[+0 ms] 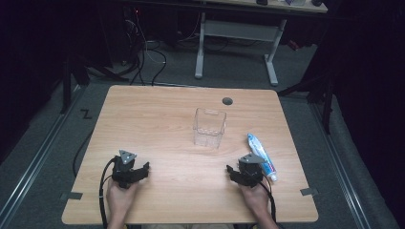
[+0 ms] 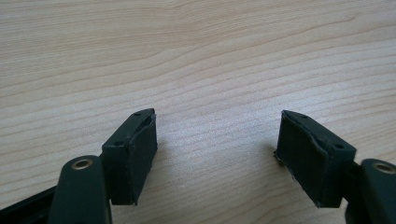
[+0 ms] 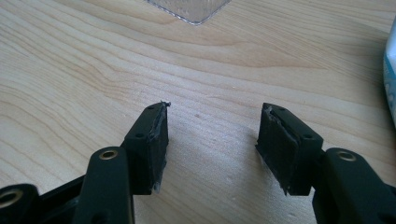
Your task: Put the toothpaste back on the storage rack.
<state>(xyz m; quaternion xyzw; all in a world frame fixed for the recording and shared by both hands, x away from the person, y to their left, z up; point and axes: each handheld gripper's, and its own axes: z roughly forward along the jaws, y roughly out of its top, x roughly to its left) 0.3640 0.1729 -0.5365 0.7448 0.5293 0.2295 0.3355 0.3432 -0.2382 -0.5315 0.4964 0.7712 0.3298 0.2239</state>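
A white-and-blue toothpaste tube (image 1: 261, 156) with red markings lies flat, touching the right gripper (image 1: 237, 172). The right gripper's jaws gape wide and empty, as do those of the left gripper (image 1: 138, 171).

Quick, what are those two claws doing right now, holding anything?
Left claw: open, holding nothing, bare table between its jaws.
Right claw: open, holding nothing, beside the toothpaste tube.

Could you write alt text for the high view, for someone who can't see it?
A person's two hands rest at the near edge of a wooden table, each holding an open black hand-held gripper: left, right. A toothpaste tube lies beside the right one, and a clear plastic container stands mid-table.
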